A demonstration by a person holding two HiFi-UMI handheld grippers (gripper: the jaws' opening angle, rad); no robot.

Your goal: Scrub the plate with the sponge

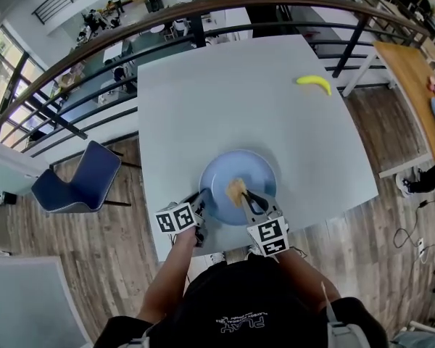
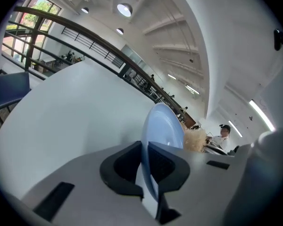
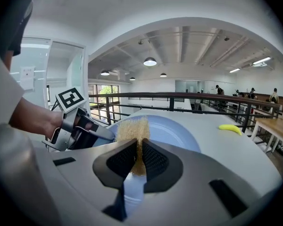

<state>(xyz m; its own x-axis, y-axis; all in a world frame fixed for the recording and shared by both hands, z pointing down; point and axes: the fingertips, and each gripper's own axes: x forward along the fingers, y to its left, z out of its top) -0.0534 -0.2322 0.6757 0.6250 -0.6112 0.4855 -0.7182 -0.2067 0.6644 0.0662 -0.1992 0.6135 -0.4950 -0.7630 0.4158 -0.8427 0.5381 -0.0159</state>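
Left gripper (image 2: 144,149) is clamping the blue plate's (image 1: 235,167) left rim, jaws narrow. Right gripper (image 3: 137,150) is pinching the tan sponge (image 3: 132,128) over the plate's face. Plate is sitting by the table's (image 1: 225,100) near edge.

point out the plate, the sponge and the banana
plate (image 1: 228,167): head view, bare upper part of its face
sponge (image 3: 132,130): right gripper view, its fuzzy upper part
banana (image 1: 315,83): head view, middle of its curve
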